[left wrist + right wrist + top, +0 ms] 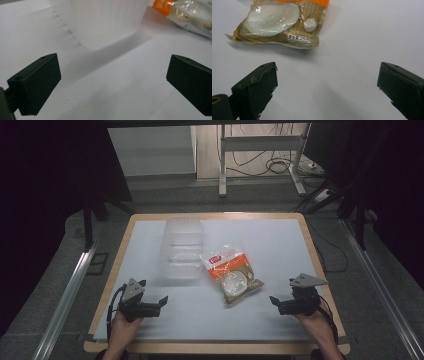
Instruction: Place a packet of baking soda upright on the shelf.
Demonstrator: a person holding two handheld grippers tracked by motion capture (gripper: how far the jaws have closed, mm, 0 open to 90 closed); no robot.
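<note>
A clear plastic snack bag with an orange band and round white pieces lies near the middle of the white table; in the right gripper view the bag lies ahead and to the left. A translucent plastic bin stands just left of the bag; its ribbed wall rises close ahead in the left gripper view. My left gripper rests open near the front left, below the bin, nothing between its jaws. My right gripper is open at the front right, empty, pointing toward the bag.
The white table top has a wooden rim. Beyond it are a metal desk frame and cables on the floor. Metal rails run along both sides of the table.
</note>
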